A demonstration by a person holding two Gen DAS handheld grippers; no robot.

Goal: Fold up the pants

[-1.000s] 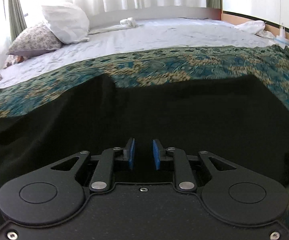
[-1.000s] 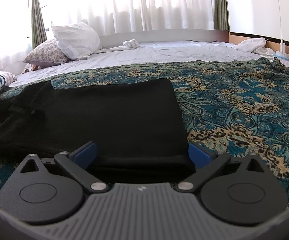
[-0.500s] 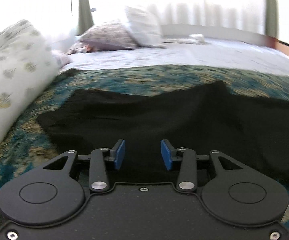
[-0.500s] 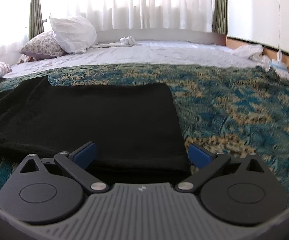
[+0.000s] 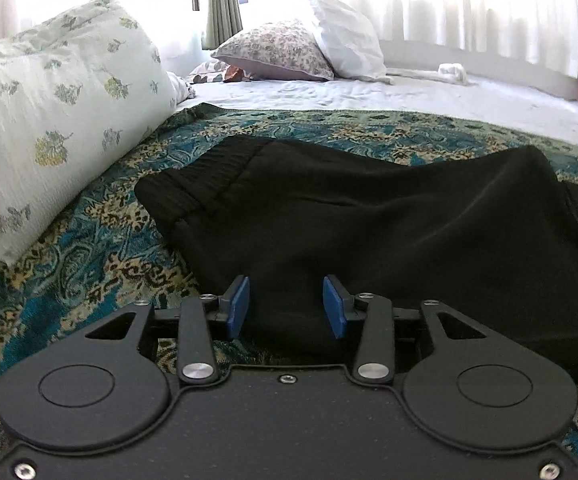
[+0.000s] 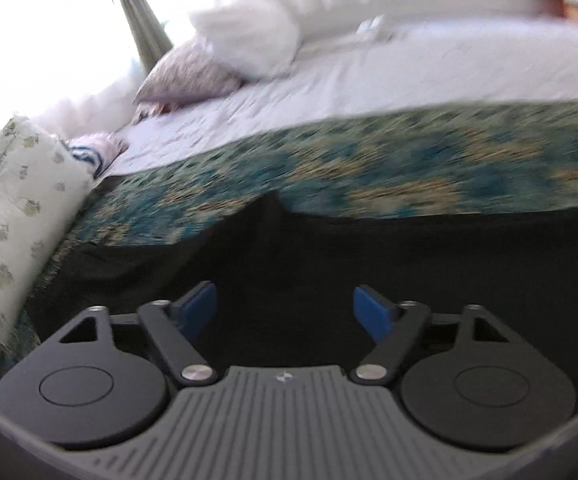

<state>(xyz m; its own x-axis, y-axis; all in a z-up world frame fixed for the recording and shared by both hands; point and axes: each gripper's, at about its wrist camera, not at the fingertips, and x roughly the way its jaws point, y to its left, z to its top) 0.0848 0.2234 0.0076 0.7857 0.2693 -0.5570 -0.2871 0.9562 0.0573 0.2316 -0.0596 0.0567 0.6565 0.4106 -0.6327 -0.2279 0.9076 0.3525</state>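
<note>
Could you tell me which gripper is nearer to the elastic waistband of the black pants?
Left, probably. The left gripper sits at the pants' near edge, with the waistband just ahead to its left. The right gripper is over the black pants too, but its blurred view shows no waistband.

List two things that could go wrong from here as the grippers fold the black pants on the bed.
The left gripper is open over bunched pants; closing here may pinch only the top layer. The patterned bedspread lies directly beneath and could be caught too.
</note>
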